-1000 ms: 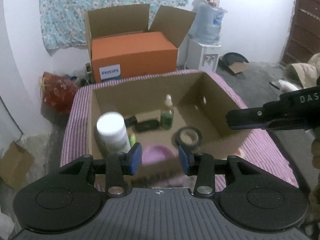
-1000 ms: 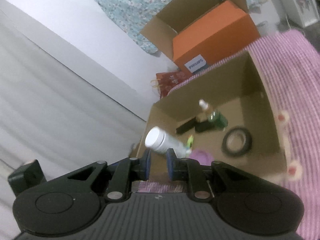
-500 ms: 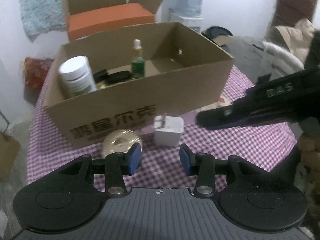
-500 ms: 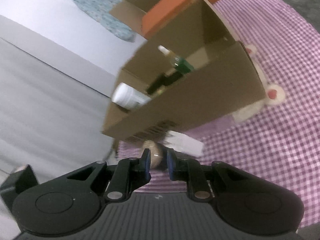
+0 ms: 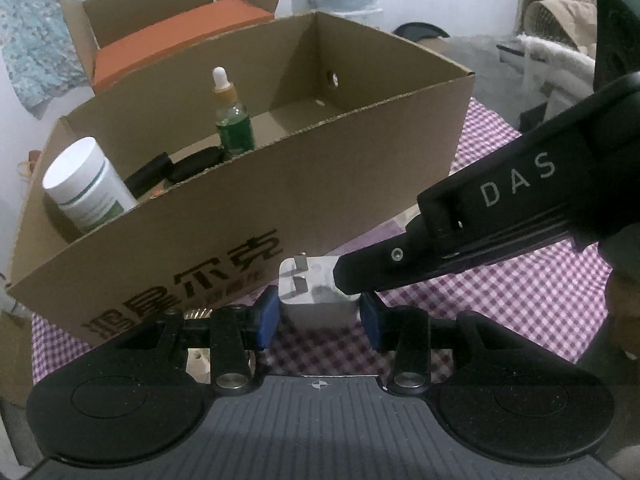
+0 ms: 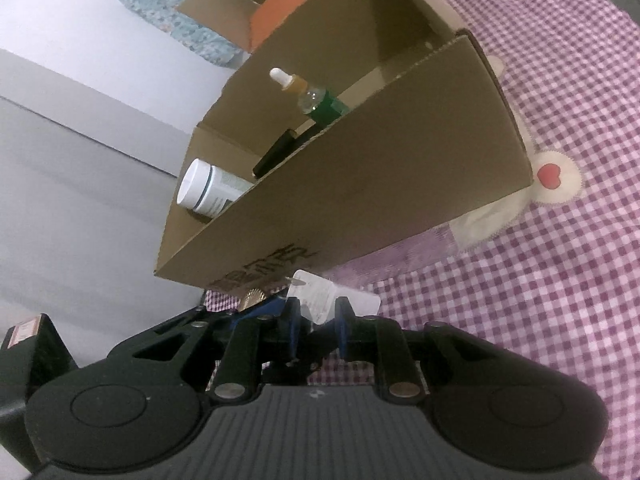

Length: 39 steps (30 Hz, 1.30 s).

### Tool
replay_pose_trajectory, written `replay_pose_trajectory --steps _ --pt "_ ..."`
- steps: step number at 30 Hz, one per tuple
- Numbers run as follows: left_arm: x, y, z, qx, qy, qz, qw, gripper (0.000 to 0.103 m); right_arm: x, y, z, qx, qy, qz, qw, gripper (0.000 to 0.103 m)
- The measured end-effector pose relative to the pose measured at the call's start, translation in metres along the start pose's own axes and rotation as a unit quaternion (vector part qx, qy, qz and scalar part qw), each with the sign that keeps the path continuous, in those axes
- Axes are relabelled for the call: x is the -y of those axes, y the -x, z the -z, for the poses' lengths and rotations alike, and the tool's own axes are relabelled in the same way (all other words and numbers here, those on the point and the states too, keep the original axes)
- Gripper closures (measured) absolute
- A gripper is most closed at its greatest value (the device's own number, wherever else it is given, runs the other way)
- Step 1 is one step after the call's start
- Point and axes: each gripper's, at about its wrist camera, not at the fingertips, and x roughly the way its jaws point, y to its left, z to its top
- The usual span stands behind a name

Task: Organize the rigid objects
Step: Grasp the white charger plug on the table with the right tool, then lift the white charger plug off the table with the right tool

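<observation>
A white plug adapter (image 5: pixel 316 292) lies on the checked cloth just in front of the cardboard box (image 5: pixel 360 184). My left gripper (image 5: pixel 319 318) is open, its blue pads on either side of the adapter. My right gripper (image 6: pixel 316 322) is open by a narrow gap and sits close over the same adapter (image 6: pixel 320 300); its black body (image 5: pixel 500 216) reaches in from the right in the left wrist view. The box holds a white jar (image 5: pixel 86 186), a green dropper bottle (image 5: pixel 232 120) and a black item (image 5: pixel 176 164).
A gold round lid (image 6: pixel 252 298) lies on the cloth left of the adapter, by the box front. An orange box in an open carton (image 5: pixel 176 28) stands behind. The purple checked cloth (image 6: pixel 520 300) stretches to the right.
Both grippers came down from over the box to the cloth in front of it and closed in on the white adapter. The right gripper's gap has widened slightly.
</observation>
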Motion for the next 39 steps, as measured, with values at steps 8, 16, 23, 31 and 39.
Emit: replay_pose_trajectory --steps 8,16,23,31,39 --pt "0.000 -0.014 -0.003 -0.010 -0.002 0.000 0.9999 0.060 0.011 -0.010 -0.010 -0.008 -0.016 -0.004 1.000 0.081" --pt "0.002 -0.011 -0.001 -0.012 0.009 0.008 0.9999 0.060 0.018 -0.013 -0.011 -0.013 -0.023 -0.014 1.000 0.077" --pt "0.019 -0.001 0.008 -0.009 0.002 0.025 0.9997 0.061 0.027 0.001 -0.003 -0.020 -0.026 -0.011 0.999 0.077" --pt "0.035 0.003 0.011 -0.012 -0.033 0.017 0.9992 0.059 0.035 0.013 0.004 -0.019 -0.023 -0.012 0.999 0.076" --pt "0.038 -0.005 0.006 -0.028 -0.043 0.008 0.9987 0.058 0.036 0.009 0.002 -0.020 -0.019 -0.021 0.999 0.072"
